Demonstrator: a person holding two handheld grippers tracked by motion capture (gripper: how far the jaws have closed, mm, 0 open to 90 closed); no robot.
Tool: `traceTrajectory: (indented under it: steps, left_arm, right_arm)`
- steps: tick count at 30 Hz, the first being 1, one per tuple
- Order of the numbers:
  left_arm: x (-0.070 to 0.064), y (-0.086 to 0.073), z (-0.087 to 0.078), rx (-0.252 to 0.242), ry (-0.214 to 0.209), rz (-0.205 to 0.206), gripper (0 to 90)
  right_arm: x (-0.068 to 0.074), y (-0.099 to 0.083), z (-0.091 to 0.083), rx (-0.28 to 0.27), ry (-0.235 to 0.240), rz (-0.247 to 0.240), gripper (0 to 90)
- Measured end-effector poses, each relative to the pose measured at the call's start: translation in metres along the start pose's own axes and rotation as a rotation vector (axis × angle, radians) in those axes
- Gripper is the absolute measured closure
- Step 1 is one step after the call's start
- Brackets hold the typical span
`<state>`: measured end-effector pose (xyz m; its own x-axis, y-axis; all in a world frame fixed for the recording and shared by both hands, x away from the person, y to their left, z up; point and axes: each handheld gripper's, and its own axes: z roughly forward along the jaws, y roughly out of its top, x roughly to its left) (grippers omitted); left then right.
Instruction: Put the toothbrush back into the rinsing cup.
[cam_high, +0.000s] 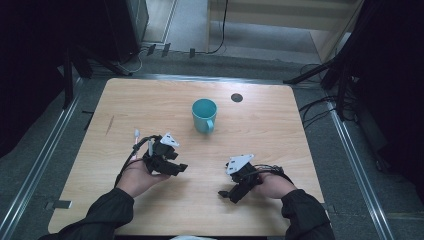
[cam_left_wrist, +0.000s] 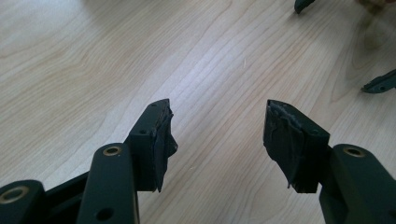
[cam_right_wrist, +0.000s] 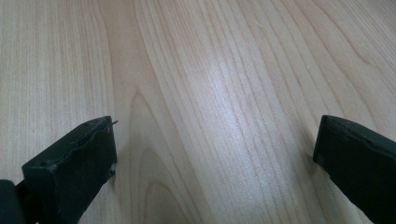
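1. I have two claws low over the near half of the pale wood-grain desk (cam_high: 280, 125): the left claw (cam_high: 181, 169) and the right claw (cam_high: 226, 195), black and angular, each topped by a grey three-cornered plate.
2. My left claw's jaws stand apart with bare wood between them; its pads (cam_left_wrist: 161, 140) look ragged.
3. My right claw gapes wide over smooth grain.
4. One teal mug (cam_high: 204, 115), round with a handle, stands upright farther off, near the desk's middle, well apart from both claws.
5. One small dark disc (cam_high: 237, 97) lies beyond it, to the right.
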<state>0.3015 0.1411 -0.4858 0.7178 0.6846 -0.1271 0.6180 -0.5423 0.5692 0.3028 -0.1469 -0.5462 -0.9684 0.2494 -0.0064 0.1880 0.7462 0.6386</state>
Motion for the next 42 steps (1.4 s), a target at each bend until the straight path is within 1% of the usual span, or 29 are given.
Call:
traceTrajectory:
  steps: [3, 5, 8, 13, 16, 18, 19, 20, 22, 23, 26, 27, 28, 29, 31, 32, 33, 34, 35, 36, 37, 39, 41, 42]
  left_arm:
    - [0.004, 0.0, 0.0, 0.001, -0.004, -0.028, 41.2]
    - [0.005, 0.0, -0.002, 0.001, -0.009, -0.027, 40.9]
    - [0.006, 0.0, -0.004, 0.0, -0.011, -0.04, 40.6]
    - [0.01, -0.001, -0.006, 0.001, -0.015, -0.085, 39.9]
    - [0.011, -0.003, -0.008, 0.008, -0.01, -0.083, 40.0]
    - [0.011, -0.004, -0.01, 0.002, -0.005, -0.081, 40.2]
    - [0.011, -0.004, -0.011, -0.002, -0.005, -0.089, 40.3]
    - [0.012, -0.005, -0.012, 0.004, -0.005, -0.084, 40.2]
    - [0.012, -0.006, -0.014, -0.005, 0.003, -0.093, 40.4]
    - [0.013, -0.006, -0.015, 0.002, 0.001, -0.087, 40.3]
    - [0.014, -0.007, -0.018, -0.005, 0.013, -0.097, 40.2]
    - [0.015, -0.007, -0.019, -0.007, 0.012, -0.098, 40.2]
    - [0.016, -0.007, -0.021, -0.008, 0.016, -0.098, 40.2]
    - [0.017, -0.007, -0.022, -0.01, 0.019, -0.097, 40.1]
    - [0.018, -0.007, -0.024, -0.014, 0.02, -0.102, 40.2]
    - [0.019, -0.007, -0.025, -0.019, 0.021, -0.107, 40.2]
    - [0.02, -0.007, -0.026, -0.018, 0.025, -0.106, 40.1]
    - [0.02, -0.007, -0.027, -0.021, 0.022, -0.111, 40.2]
    - [0.022, -0.007, -0.029, -0.022, 0.025, -0.106, 40.2]
    - [0.022, -0.008, -0.03, -0.023, 0.027, -0.111, 40.2]
    - [0.023, -0.008, -0.031, -0.029, 0.029, -0.117, 40.2]
    - [0.025, -0.008, -0.034, -0.028, 0.033, -0.119, 40.2]
    - [0.026, -0.009, -0.036, -0.036, 0.032, -0.141, 40.2]
    - [0.028, -0.01, -0.037, -0.036, 0.033, -0.143, 40.2]
  right_arm:
    - [0.001, 0.0, 0.0, 0.001, -0.002, 0.005, 0.0]
    - [0.001, 0.0, 0.0, 0.002, 0.0, 0.006, 0.0]
    - [0.001, 0.0, 0.0, 0.001, 0.001, 0.005, 0.0]
    - [0.001, 0.0, 0.0, 0.003, 0.003, 0.005, 0.0]
    - [0.0, 0.0, 0.0, 0.005, 0.008, -0.004, 0.0]
    - [-0.001, 0.001, 0.001, 0.006, 0.011, -0.007, 0.0]
    - [-0.001, 0.002, 0.001, 0.006, 0.012, -0.007, 0.0]
    - [-0.001, 0.002, 0.001, 0.004, 0.012, -0.006, 0.0]
    - [-0.001, 0.003, 0.002, 0.004, 0.013, -0.012, 0.0]
    - [-0.001, 0.003, 0.002, 0.005, 0.013, -0.013, 0.0]
    - [-0.002, 0.003, 0.002, 0.006, 0.015, -0.016, 0.0]
    - [-0.002, 0.004, 0.002, 0.017, 0.017, -0.018, 0.0]
    - [-0.002, 0.007, 0.002, 0.042, 0.022, -0.026, 0.0]
    - [-0.004, 0.011, 0.001, 0.086, 0.026, -0.041, 0.0]
    - [-0.006, 0.016, 0.002, 0.12, 0.027, -0.039, 1.5]
    - [-0.007, 0.018, 0.003, 0.12, 0.016, -0.029, 5.9]
    - [-0.007, 0.021, 0.002, 0.109, 0.007, -0.011, 14.9]
    - [-0.008, 0.022, 0.001, 0.099, -0.001, -0.002, 19.0]
    - [-0.008, 0.024, 0.0, 0.096, -0.014, 0.006, 16.9]
    - [-0.009, 0.026, -0.001, 0.088, -0.018, 0.011, 14.2]
    - [-0.01, 0.027, -0.003, 0.076, -0.015, 0.019, 14.4]
    - [-0.012, 0.028, -0.006, 0.056, -0.034, 0.025, 14.7]
    - [-0.015, 0.028, -0.01, 0.049, -0.049, 0.037, 15.1]
    - [-0.016, 0.028, -0.011, 0.049, -0.057, 0.038, 15.3]
